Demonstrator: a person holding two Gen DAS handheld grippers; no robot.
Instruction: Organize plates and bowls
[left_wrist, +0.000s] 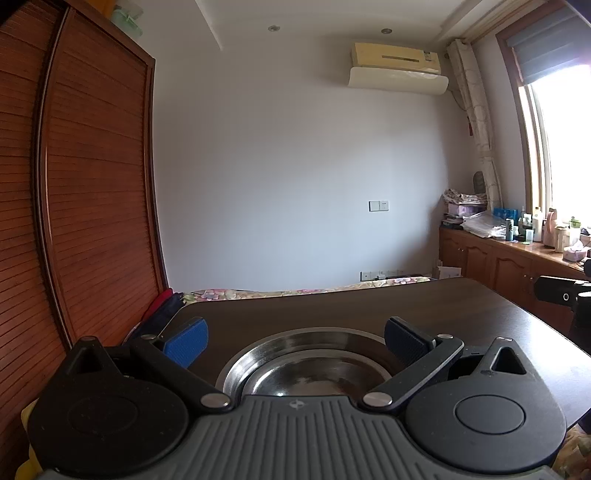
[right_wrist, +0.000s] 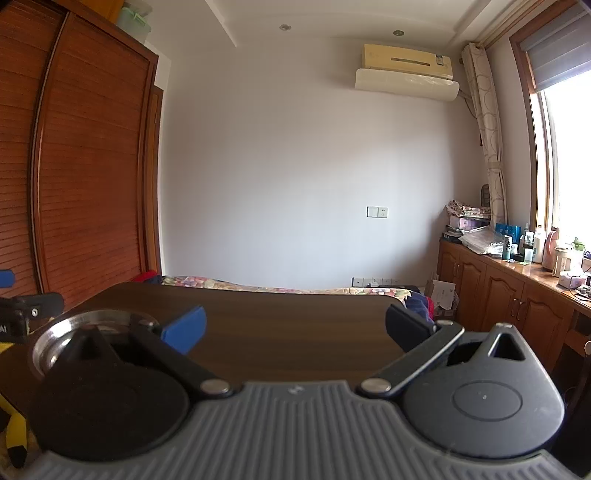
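1. Left wrist view: big louvred wooden wardrobe (left_wrist: 85, 177) fills the left side; white wall behind w/ an AC unit (left_wrist: 397, 68) high up and a window (left_wrist: 561, 147) at far right.
2. Dark wood table (left_wrist: 332, 310) spans the mid-frame, flowery bedding (left_wrist: 295, 291) just past its far edge. Low cabinet run (left_wrist: 491, 258) under the window, top cluttered w/ bottles & papers.
3. Steel bowl (left_wrist: 306, 365) sits on the table close to the cam, its near part hidden by the gripper body. A 2nd rim shows inside the outer one; can't tell if that's two nested pieces or one stepped dish.
4. Left gripper (left_wrist: 295, 339): fingers spread wide, blue pads either side of the bowl. Bowl lies between them; left pad (left_wrist: 186, 341) looks apart from the rim, right pad (left_wrist: 404, 341) overlaps the rim edge in view, contact unclear. Nothing clamped.
5. Right wrist view: same bowl (right_wrist: 92, 321) shows at far left on the table (right_wrist: 277, 325), outside and left of the right gripper (right_wrist: 295, 326), partly behind its left finger arm.
6. Right gripper fingers also wide apart, only bare tabletop between the pads. Blue left pad (right_wrist: 184, 328) is near the bowl rim, not clearly touching.
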